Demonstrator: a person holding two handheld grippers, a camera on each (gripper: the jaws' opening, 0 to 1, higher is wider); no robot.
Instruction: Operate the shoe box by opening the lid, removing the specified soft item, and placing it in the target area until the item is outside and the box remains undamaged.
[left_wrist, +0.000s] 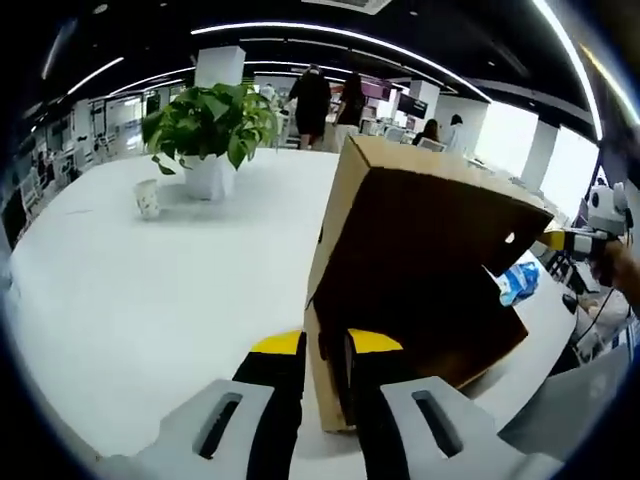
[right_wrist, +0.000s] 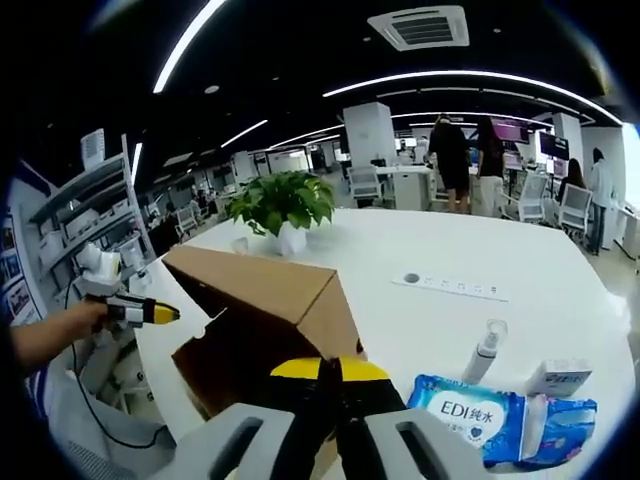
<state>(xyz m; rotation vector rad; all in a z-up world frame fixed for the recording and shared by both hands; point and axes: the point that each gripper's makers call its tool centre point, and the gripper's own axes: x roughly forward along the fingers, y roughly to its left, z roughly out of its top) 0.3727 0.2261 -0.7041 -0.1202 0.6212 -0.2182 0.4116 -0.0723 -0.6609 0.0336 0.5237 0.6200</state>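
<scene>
Bright, even light is thrown down by long ceiling strips (left_wrist: 340, 35), which are bent into arcs by the fisheye lens. Glare is seen on the white table (left_wrist: 150, 290), and windows (left_wrist: 575, 160) at the right are blown out. The box's (left_wrist: 420, 270) inner face is left in shadow. Edges are softened and darkened.

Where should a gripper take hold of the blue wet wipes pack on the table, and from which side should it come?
The wipes pack lies flat on the white table, beside the cardboard box. It looks soft and thin, so probably grip it across its short width near the middle, coming from above. The right gripper is nearest, but it is now shut on the box edge.
</scene>
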